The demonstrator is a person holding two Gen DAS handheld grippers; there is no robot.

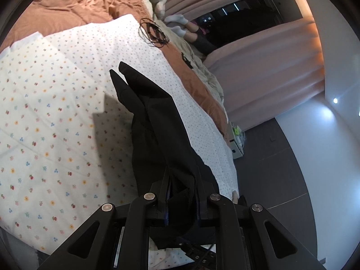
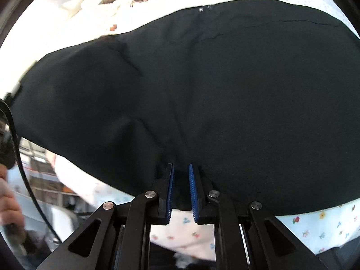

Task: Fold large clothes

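Observation:
A large black garment, apparently trousers (image 2: 202,94), is stretched out over a white flower-print bedspread (image 1: 56,117). My left gripper (image 1: 181,180) is shut on one end of the black garment (image 1: 157,121); the cloth bunches between its fingers and hangs forward above the bed. My right gripper (image 2: 181,168) has its blue pads (image 2: 193,191) a little apart, with the garment's near edge lying between them. The cloth fills most of the right wrist view.
An orange-brown duvet (image 1: 74,2) lies at the bed's far end. A coil of black cable (image 1: 153,32) rests on the bed near it. Pink curtains (image 1: 270,51), a dark floor (image 1: 270,180) and a small white unit (image 1: 236,144) stand beside the bed.

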